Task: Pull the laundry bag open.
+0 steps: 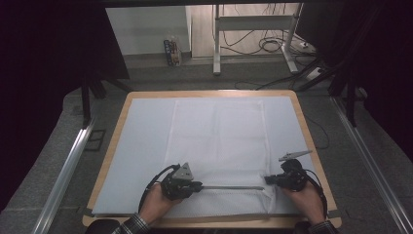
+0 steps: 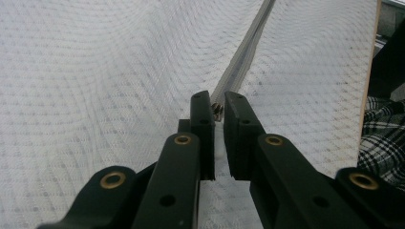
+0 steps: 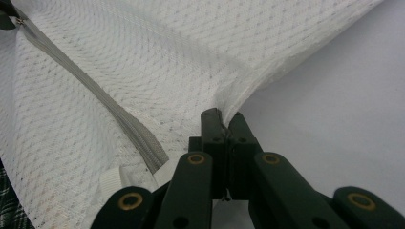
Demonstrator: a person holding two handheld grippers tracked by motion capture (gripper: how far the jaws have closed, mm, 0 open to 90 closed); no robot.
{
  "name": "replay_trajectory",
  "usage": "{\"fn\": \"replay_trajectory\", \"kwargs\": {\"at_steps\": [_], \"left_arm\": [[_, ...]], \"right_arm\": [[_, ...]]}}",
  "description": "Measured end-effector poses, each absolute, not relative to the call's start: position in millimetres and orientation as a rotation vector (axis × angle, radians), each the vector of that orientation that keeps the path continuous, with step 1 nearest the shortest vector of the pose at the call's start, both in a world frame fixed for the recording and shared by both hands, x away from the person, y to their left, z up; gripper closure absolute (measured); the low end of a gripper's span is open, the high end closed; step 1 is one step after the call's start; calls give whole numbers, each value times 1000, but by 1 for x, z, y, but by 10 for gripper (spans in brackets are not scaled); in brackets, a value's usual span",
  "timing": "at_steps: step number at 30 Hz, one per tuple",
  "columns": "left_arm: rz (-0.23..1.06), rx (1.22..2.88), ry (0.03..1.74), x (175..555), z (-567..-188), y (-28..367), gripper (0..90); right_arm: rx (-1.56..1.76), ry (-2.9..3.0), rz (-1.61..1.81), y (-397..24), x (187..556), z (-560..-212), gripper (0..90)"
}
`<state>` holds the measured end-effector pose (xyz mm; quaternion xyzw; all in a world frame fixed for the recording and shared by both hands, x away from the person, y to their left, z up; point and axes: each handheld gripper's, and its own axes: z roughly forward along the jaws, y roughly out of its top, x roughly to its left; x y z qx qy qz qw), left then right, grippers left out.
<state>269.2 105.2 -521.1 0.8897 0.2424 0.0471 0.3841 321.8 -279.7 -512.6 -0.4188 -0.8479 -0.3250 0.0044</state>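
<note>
A white mesh bag [image 1: 219, 141] lies flat on the pale sheet [image 1: 141, 146] that covers the table. Its grey zipper [image 1: 229, 187] runs along the near edge between my two grippers. At the zipper's left end my left gripper [image 1: 200, 185] is shut on the small metal zipper pull [image 2: 217, 110], which sits between the tips of the left gripper [image 2: 217, 102]; the zipper tape [image 2: 243, 57] stretches away from it. My right gripper [image 1: 267, 180] holds the bag's right end. There the right gripper [image 3: 223, 119] is shut on the bag's seamed edge [image 3: 239, 98], lifted slightly off the sheet, with the zipper [image 3: 95, 95] beside it.
The wooden table rim [image 1: 209, 92] frames the sheet. Plaid sleeves [image 2: 382, 138] come in at the near edge. Metal rails [image 1: 68, 170] run along both sides of the table. Beyond it stand a desk frame [image 1: 253, 34], floor cables [image 1: 272, 46] and a small carton [image 1: 172, 51].
</note>
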Motion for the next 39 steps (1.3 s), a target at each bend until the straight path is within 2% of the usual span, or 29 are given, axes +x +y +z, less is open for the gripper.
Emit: {"fn": "replay_trajectory", "kwargs": {"at_steps": [39], "left_arm": [[159,2272,695,261,-523,139,839]], "right_arm": [[-1322,-2653,-1020,-281,321,-511,875]]}}
